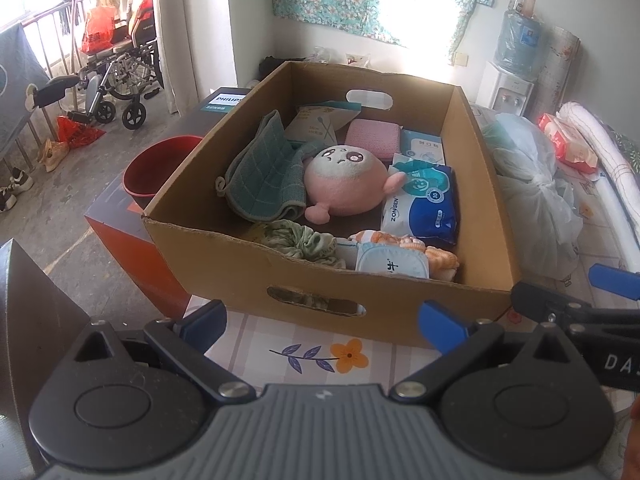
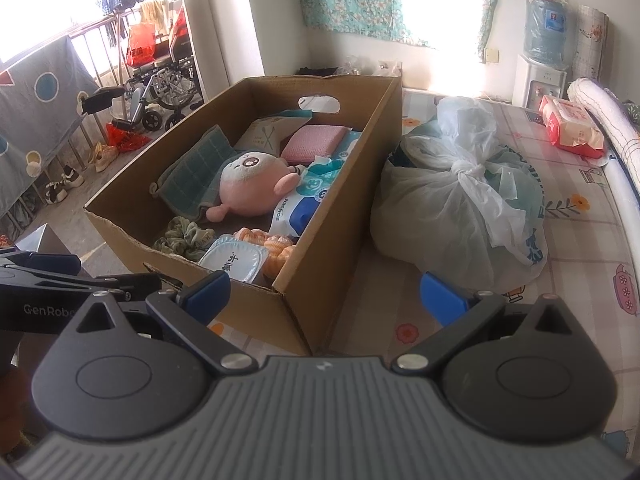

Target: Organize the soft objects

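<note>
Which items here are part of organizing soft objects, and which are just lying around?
Part of the job:
- cardboard box
- pink plush toy
- green cloth
- green scrunchie
- pink sponge
- wipes pack
- left gripper and right gripper, both open and empty

Just lying about:
- tied plastic bag
- red basin
- water dispenser
- wheelchair

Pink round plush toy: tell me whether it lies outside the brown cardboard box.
No: the pink round plush toy lies inside the brown cardboard box, beside the green checked cloth.
</note>
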{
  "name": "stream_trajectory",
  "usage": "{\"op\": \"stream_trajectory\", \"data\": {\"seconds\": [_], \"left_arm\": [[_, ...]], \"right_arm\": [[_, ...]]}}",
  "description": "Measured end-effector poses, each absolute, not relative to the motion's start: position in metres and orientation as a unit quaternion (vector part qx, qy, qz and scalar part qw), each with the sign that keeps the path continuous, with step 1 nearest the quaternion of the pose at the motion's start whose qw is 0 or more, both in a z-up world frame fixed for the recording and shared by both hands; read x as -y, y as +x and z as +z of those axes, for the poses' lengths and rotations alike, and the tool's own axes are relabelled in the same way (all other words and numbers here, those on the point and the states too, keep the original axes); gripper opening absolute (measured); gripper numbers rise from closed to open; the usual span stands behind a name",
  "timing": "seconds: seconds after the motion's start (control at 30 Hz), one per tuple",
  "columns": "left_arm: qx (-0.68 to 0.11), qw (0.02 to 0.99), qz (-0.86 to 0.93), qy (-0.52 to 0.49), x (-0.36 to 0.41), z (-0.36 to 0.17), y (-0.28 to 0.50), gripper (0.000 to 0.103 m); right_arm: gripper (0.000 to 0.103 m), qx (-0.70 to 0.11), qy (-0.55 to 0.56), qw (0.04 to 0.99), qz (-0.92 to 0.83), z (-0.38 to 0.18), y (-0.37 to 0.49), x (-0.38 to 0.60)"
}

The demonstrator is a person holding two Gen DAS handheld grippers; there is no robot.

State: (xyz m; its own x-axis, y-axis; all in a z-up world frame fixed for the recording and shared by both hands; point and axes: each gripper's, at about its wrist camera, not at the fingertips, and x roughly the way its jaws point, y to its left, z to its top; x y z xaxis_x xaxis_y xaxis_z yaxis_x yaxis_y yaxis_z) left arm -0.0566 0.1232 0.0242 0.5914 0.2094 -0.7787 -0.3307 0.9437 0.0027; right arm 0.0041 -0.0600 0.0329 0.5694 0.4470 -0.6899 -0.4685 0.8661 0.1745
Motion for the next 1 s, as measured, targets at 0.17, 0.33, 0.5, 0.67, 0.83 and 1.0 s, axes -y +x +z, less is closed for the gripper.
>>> {"op": "stream_trajectory", "data": {"seconds": [0.17,0.33,0.5,0.67,0.83,1.0], "left_arm": [[-0.426,0.889,0.153,-0.072,-0.1231,0.0238,-0.0559,0.103],[-0.430,0.887,0.152,-0.077,-0.1236,0.0223,-0.0559,0.103],[-0.432,0.885,0.154,-0.077,-0.1231,0.0214,-0.0559,0.103],[-0.433,0.885,0.154,-0.079,-0.1225,0.0202,-0.0567,0.103],[-0.432,0.885,0.154,-0.079,-0.1225,0.0202,-0.0567,0.103],[-0.433,0.885,0.154,-0.079,-0.1226,0.0202,-0.0566,0.103]], "right_arm": [[0.102,-0.386,-0.014,0.885,0.258,0.0330,0.0045,0.0594],[0.102,-0.390,-0.013,0.884,0.257,0.0312,0.0063,0.0590],[0.102,-0.394,-0.011,0.882,0.257,0.0289,0.0070,0.0598],[0.102,-0.398,-0.009,0.880,0.257,0.0275,0.0077,0.0604],[0.102,-0.399,-0.009,0.880,0.258,0.0273,0.0081,0.0604],[0.102,-0.400,-0.009,0.880,0.258,0.0273,0.0081,0.0603]]}}
